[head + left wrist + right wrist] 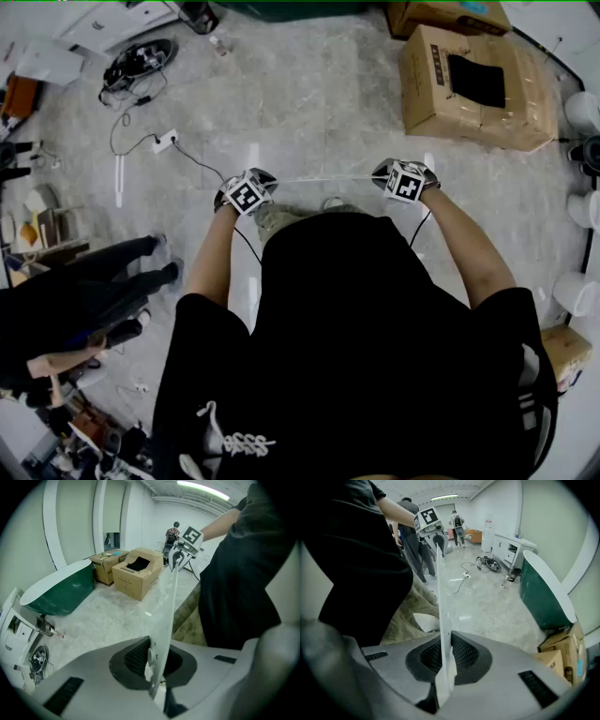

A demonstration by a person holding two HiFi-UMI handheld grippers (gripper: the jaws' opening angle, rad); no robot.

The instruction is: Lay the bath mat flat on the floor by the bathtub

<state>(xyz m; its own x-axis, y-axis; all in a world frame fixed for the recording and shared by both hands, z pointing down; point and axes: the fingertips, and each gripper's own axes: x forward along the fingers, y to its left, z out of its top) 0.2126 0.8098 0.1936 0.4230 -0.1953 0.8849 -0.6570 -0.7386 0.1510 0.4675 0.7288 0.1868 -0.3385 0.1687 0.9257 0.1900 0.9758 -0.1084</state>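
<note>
Hanging taut, thin translucent bath mat (166,611)

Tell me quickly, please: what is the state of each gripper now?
Left gripper: closed on one end of the thin white bath mat.
Right gripper: closed on the mat's other end.

hand-held grippers: 2, i.e. left hand-held gripper (246,194) + right hand-held gripper (405,181)
bath mat (165,616): 1, thin pale sheet
bathtub (61,592): 1, green
cardboard boxes (473,89): 3 in head view; 2 at approx. 1 o'clock, 1 at 4 o'clock
power strip (165,141): 1, at 10 o'clock
white rounded objs (581,112): 3, down the 3 o'clock edge
bystander (84,300): 1, at 8 o'clock in head view
</note>
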